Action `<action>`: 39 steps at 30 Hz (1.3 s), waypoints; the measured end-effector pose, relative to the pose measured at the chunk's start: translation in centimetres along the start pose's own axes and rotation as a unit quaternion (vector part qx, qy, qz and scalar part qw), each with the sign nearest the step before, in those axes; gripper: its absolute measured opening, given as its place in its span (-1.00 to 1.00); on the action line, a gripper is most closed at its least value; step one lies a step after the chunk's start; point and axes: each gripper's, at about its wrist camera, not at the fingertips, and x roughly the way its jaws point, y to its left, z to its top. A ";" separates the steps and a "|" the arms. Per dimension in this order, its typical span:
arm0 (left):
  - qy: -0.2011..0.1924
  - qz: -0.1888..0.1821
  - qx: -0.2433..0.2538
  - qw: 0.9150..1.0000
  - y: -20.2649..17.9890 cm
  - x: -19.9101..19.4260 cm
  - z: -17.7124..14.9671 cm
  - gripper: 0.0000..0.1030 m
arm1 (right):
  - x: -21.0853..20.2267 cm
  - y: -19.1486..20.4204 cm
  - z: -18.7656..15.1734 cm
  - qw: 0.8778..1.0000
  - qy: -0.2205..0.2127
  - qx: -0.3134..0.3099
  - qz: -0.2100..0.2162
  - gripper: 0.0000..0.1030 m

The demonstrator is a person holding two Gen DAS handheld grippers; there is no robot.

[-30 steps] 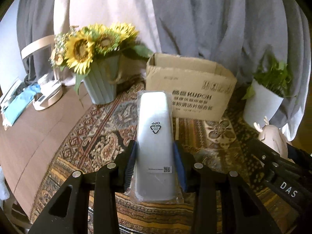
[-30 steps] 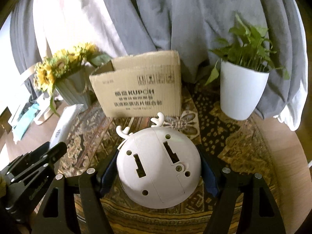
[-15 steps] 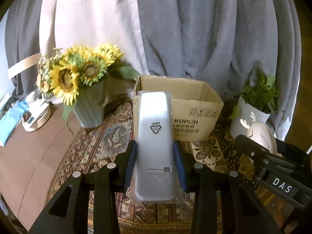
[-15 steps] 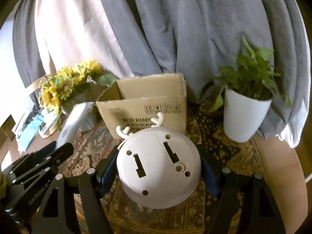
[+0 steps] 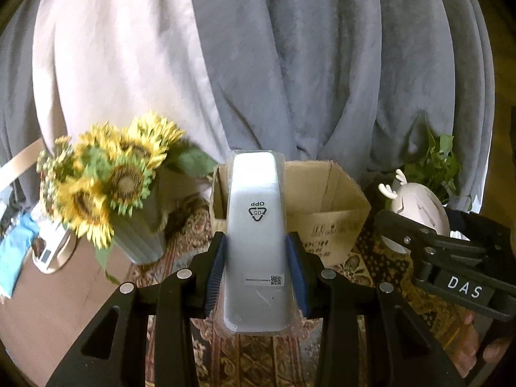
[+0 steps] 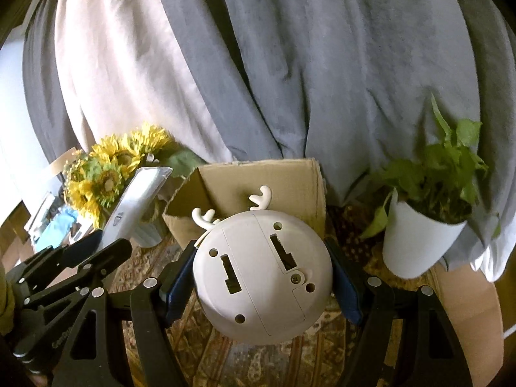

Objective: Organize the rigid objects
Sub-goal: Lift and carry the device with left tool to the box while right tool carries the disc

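Above box [image 5: 325, 193] rim, both claws loaded

Two wrist fisheyes looking forward and downward along their own fingers.

Left view sitting close behind the left gripper [image 5: 256, 277], facing the cardboard box [image 5: 325, 193] and grey curtain [image 5: 290, 64]; right view sitting close behind the right gripper [image 6: 262, 277], facing the same box [image 6: 258, 177]. Sharing box, sunflowers [image 5: 109, 177], potted plant [image 6: 425, 225], patterned cloth [image 6: 274, 361]; each catching the other gripper at its edge.
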 end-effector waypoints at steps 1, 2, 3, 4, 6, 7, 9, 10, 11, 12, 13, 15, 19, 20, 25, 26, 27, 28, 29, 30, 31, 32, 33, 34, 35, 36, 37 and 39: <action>-0.001 0.000 0.004 1.000 0.0 0.2 0.4 -0.27 | 0.2 0.0 0.4 1.000 0.000 -0.001 0.000 0.46; -0.001 -0.002 0.008 1.000 0.0 0.4 0.7 -0.27 | 0.4 0.0 0.8 1.000 0.001 -0.003 0.000 0.46; 0.000 -0.004 0.011 1.000 0.1 0.7 1.1 -0.27 | 0.5 0.0 1.1 1.000 0.002 -0.004 -0.001 0.46; 0.001 -0.006 0.015 1.000 0.1 1.0 1.6 -0.27 | 0.8 0.0 1.5 1.000 0.002 -0.006 -0.001 0.46; 0.005 -0.008 0.023 1.000 0.2 1.7 2.3 -0.27 | 1.4 0.2 2.4 1.000 0.006 -0.012 0.000 0.46; 0.007 -0.010 0.027 1.000 0.2 1.9 2.6 -0.27 | 1.7 0.2 2.9 1.000 0.008 -0.015 0.002 0.46; 0.012 -0.011 0.039 0.999 0.2 2.7 3.4 -0.27 | 2.4 0.2 3.8 1.000 0.012 -0.023 0.001 0.46; 0.014 -0.011 0.044 0.999 0.2 3.0 3.7 -0.27 | 2.7 0.3 4.2 1.000 0.013 -0.026 0.002 0.46; 0.016 -0.013 0.048 0.999 0.2 3.3 4.0 -0.27 | 3.0 0.3 4.6 0.999 0.014 -0.030 0.002 0.46; 0.019 -0.015 0.050 0.998 0.2 3.6 4.2 -0.27 | 3.2 0.3 4.9 0.999 0.015 -0.033 0.001 0.46; 0.021 -0.016 0.053 0.998 0.2 4.0 4.5 -0.27 | 3.7 0.4 5.4 0.999 0.016 -0.039 0.001 0.46; 0.027 -0.018 0.061 0.998 0.2 4.7 5.0 -0.27 | 4.2 0.4 6.1 0.999 0.018 -0.047 0.003 0.46; 0.036 -0.029 0.080 0.996 0.2 6.4 6.1 -0.27 | 5.7 0.4 7.4 0.998 0.025 -0.065 0.006 0.46; 0.038 -0.029 0.084 0.995 0.2 6.9 6.4 -0.27 | 6.3 0.4 7.7 0.997 0.029 -0.071 0.007 0.46; 0.058 -0.047 0.104 0.992 -0.4 9.6 7.5 -0.27 | 8.5 0.0 8.7 0.995 0.044 -0.084 0.011 0.46; 0.063 -0.049 0.108 0.991 -0.4 10.2 7.7 -0.27 | 9.1 -0.1 8.8 0.995 0.049 -0.087 0.010 0.46; 0.067 -0.052 0.113 0.990 -0.5 10.8 7.8 -0.27 | 9.6 -0.2 9.0 0.995 0.052 -0.088 0.010 0.46; 0.072 -0.056 0.118 0.989 -0.6 11.4 7.8 -0.27 | 10.4 -0.4 9.2 0.994 0.059 -0.090 0.010 0.46; 0.078 -0.059 0.122 0.988 -0.7 11.9 7.9 -0.27 | 10.9 -0.6 9.3 0.994 0.063 -0.091 0.010 0.46; 0.084 -0.063 0.127 0.986 -0.8 12.5 7.9 -0.27 | 11.4 -0.8 9.4 0.993 0.069 -0.093 0.009 0.46; 0.090 -0.066 0.132 0.985 -1.0 13.2 7.9 -0.27 | 11.9 -0.8 9.4 0.993 0.073 -0.095 0.009 0.46; 0.095 -0.069 0.137 0.984 -1.1 13.7 7.8 -0.27 | 12.4 -0.9 9.4 0.992 0.079 -0.098 0.010 0.46; 0.101 -0.072 0.142 0.982 -1.3 14.3 7.8 -0.27 | 12.9 -1.0 9.4 0.991 0.085 -0.100 0.009 0.46; 0.107 -0.076 0.146 0.981 -1.7 14.8 7.7 -0.27 | 13.6 -1.1 9.3 0.990 0.092 -0.102 0.009 0.46; 0.112 -0.079 0.149 0.979 -1.8 15.3 7.8 -0.27 | 14.1 -1.3 9.2 0.990 0.098 -0.103 0.011 0.46; 0.119 -0.084 0.152 0.978 -1.9 15.8 7.8 -0.27 | 14.6 -1.5 9.2 0.989 0.105 -0.102 0.012 0.46; 0.126 -0.088 0.156 0.976 -2.0 16.4 7.8 -0.27 | 15.0 -1.5 9.1 0.989 0.109 -0.102 0.013 0.46; 0.138 -0.093 0.160 0.973 -2.0 17.3 8.0 -0.27 | 16.0 -1.7 8.9 0.987 0.122 -0.103 0.016 0.46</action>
